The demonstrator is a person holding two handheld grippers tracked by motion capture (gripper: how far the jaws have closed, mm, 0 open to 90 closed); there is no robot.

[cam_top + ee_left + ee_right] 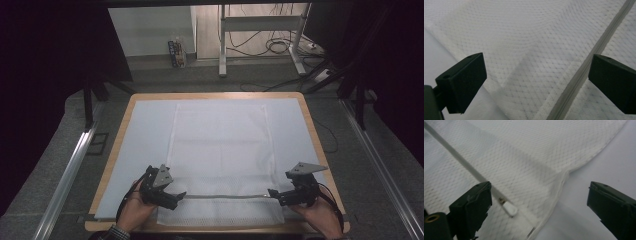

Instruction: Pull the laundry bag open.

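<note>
Both hand-held grippers, left and right, stand wide open, gripping nothing, at the mesh bag's zipper ends near the counter's front edge. I'd judge they're lining up a grasp; next, each should close on its corner.

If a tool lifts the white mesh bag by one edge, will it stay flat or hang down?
The white mesh bag would probably hang down limp: its thin net cloth lies flat with soft folds. It looks light for its size. The zipper along its near part may stay a little straighter, and the pull tab may offer a firmer hold.
</note>
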